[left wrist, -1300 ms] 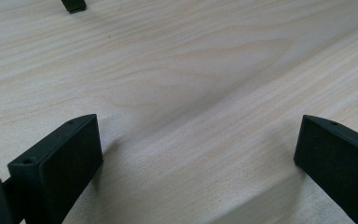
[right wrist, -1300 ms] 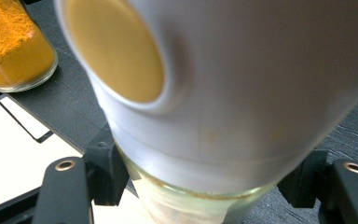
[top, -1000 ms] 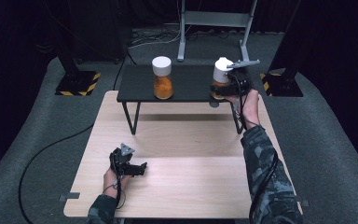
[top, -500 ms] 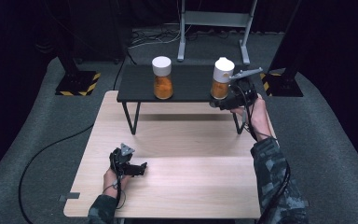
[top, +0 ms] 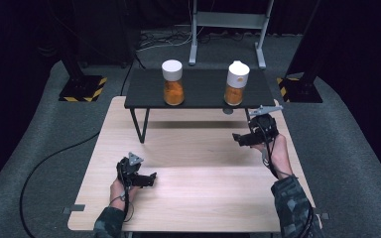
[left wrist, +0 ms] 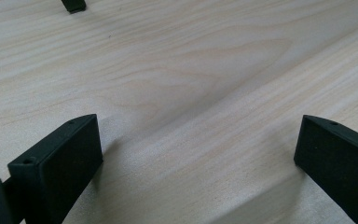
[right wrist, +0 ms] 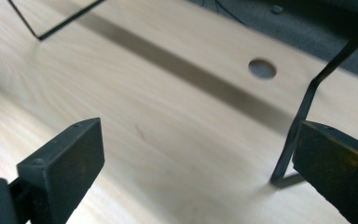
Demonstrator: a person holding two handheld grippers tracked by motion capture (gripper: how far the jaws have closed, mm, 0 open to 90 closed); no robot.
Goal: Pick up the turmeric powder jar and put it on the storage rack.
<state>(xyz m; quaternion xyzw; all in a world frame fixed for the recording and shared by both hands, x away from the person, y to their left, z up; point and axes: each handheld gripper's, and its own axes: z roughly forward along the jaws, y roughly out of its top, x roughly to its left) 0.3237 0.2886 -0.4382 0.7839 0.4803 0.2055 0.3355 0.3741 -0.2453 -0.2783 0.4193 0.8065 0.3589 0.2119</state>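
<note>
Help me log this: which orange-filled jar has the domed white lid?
The right-hand orange-filled jar on the black shelf; the left jar has a flat cylindrical lid.

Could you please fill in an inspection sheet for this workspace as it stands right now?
Surface: pale wooden table, bare apart from a low black shelf standing at its far edge.
Job's things: two jars with orange contents upright on the shelf, the left jar and the right jar, apart from each other, both capped white.
Clutter: nothing seen.
Tongs: left tongs rest low over the table, jaws wide, nothing between them; right tongs sit in front of the shelf below the right jar, jaws open and empty.
Cables: one trails from each set of tongs; a black cable lies on the floor at left.
Surroundings: grey carpet, dark backdrop, metal stand behind.
</note>
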